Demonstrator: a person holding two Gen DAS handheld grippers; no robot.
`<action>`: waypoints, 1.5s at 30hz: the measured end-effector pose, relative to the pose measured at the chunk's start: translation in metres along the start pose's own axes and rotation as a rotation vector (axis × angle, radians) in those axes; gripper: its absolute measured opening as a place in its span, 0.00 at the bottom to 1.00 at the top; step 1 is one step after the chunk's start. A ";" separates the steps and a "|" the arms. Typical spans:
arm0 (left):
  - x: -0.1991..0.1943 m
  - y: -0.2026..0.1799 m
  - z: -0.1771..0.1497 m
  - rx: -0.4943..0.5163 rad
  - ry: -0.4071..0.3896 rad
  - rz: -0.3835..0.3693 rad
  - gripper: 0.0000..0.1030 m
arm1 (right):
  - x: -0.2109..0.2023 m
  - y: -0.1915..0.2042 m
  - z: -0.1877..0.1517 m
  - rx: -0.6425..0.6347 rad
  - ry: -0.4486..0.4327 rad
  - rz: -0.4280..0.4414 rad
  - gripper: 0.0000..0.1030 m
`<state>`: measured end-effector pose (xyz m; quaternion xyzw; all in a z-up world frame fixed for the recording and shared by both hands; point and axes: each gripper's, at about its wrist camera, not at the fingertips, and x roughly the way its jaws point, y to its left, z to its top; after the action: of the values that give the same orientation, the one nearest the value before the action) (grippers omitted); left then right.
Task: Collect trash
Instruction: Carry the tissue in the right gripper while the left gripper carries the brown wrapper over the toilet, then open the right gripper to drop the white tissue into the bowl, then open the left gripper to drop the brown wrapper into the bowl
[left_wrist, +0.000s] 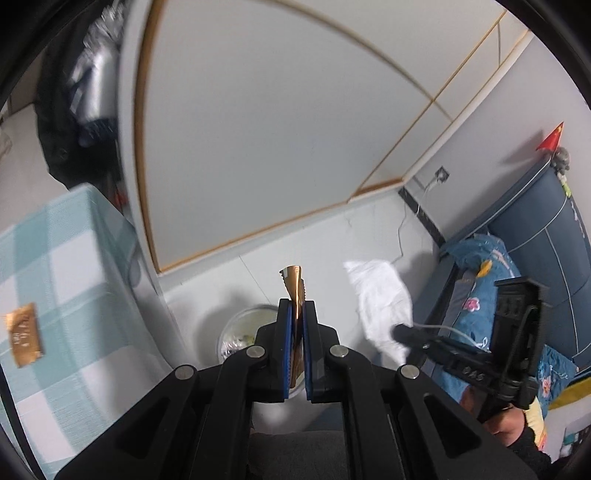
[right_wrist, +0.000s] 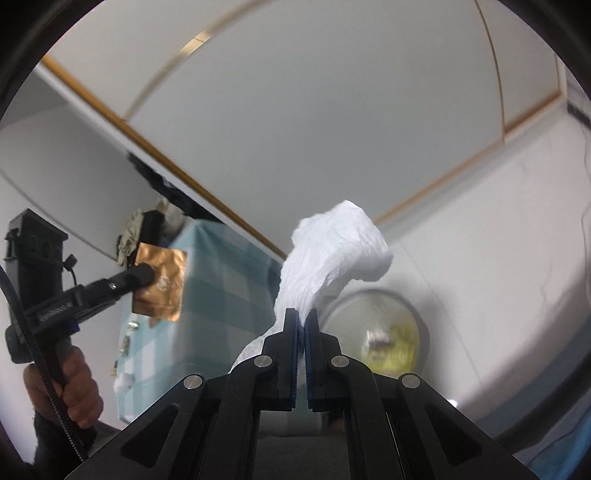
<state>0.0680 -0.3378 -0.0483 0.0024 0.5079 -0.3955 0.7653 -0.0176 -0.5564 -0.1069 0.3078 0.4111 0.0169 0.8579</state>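
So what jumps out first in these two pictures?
Two sets of black tongs, each pinching a bit of rubbish: the left tongs grip a copper-coloured wrapper, and the right tongs grip a crumpled white tissue. Beyond both, low on the floor, sits a round trash bin with litter inside, next to a table draped in a teal checked cloth.

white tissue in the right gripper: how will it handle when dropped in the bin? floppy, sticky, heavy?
Probably floppy: the white tissue droops and curls above the right gripper, which is shut on it. Likely very light, as a thin pinch carries the whole wad. It may cling to the pads or drift rather than fall straight into the bin below.
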 end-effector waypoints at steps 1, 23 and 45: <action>0.006 0.000 -0.001 -0.003 0.014 -0.001 0.01 | 0.009 -0.007 -0.001 0.014 0.020 -0.004 0.02; 0.124 0.009 -0.012 -0.040 0.319 0.016 0.01 | 0.151 -0.084 -0.044 0.141 0.346 -0.028 0.35; 0.159 0.008 -0.031 -0.049 0.464 0.017 0.01 | 0.075 -0.080 -0.017 0.058 0.084 -0.234 0.78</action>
<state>0.0756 -0.4159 -0.1904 0.0790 0.6795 -0.3653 0.6313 0.0018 -0.5914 -0.2100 0.2815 0.4801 -0.0823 0.8267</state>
